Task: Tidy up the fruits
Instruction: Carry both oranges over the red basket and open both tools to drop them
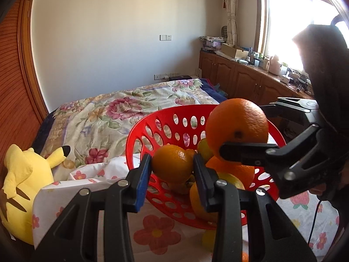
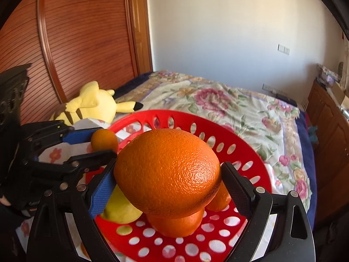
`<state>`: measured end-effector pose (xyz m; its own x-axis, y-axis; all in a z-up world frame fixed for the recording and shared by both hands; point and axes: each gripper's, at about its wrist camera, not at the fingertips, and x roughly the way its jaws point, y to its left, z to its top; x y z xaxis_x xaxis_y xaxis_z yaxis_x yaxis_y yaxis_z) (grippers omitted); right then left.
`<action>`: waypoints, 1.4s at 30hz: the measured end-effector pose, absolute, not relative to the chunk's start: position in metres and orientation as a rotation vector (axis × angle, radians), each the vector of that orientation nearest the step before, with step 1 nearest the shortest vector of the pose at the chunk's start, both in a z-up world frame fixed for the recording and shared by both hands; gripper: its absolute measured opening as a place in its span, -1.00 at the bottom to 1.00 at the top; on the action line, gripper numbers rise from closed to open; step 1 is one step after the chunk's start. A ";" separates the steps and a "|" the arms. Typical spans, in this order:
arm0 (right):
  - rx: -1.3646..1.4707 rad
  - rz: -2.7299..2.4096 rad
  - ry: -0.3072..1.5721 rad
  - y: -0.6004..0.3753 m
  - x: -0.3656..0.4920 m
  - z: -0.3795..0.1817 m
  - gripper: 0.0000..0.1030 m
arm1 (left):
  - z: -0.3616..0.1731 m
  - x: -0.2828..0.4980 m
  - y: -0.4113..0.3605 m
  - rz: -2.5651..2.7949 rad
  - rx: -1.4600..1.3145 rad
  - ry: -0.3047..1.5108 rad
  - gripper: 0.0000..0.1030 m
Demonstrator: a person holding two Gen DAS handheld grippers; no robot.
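Room: you are working over a bed (image 1: 122, 109) with a flowered quilt, a white wall behind it, a wooden sliding door on one side and low wooden cabinets (image 1: 237, 76) under a bright window on the other.
Surface: nearest you lies a white cloth (image 1: 152, 229) printed with pink flowers, and the basket stands on it.
Basket: the red perforated basket (image 1: 170, 118) sits in front of both your grippers, its rim tilted toward the left wrist camera.
Fruit inside: several oranges and at least one yellow lemon (image 2: 122, 209) are heaped together at the bottom, touching one another.
Right gripper: your right gripper (image 2: 168, 181) is clamped on a large orange (image 2: 168, 172), one pad pressed to each side of it, and holds it above the pile inside the basket's rim.
Left gripper: your left gripper (image 1: 172, 174) has a small orange (image 1: 172, 166) between its blue pads (image 1: 142, 181); the pads look to touch both sides of the fruit, so it reads as gripped, held over the basket's near-left edge.
Relation: the two grippers are near each other, the large orange higher than the small one in the left wrist view.
Soft toy: a yellow plush (image 2: 91, 104) with black-tipped ears lies on the bed beside the basket, toward the wooden door.
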<state>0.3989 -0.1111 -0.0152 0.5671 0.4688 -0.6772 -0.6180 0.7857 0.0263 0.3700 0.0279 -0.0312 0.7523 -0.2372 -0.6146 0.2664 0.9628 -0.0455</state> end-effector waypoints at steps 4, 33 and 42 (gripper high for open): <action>-0.218 0.639 0.751 -0.107 0.407 -0.019 0.83 | -0.036 0.375 0.025 -0.278 0.053 0.675 -0.28; -0.130 0.592 0.839 -0.101 0.447 -0.018 0.77 | -0.036 0.352 0.036 -0.262 0.021 0.664 -0.22; -0.159 0.591 0.770 -0.103 0.416 -0.003 0.76 | -0.025 0.317 0.032 -0.267 0.024 0.616 -0.16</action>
<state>0.4164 -0.1026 -0.0027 0.5655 0.4438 -0.6952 -0.5568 0.8272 0.0752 0.3173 0.0323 -0.0249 0.7828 -0.2408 -0.5738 0.2548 0.9653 -0.0576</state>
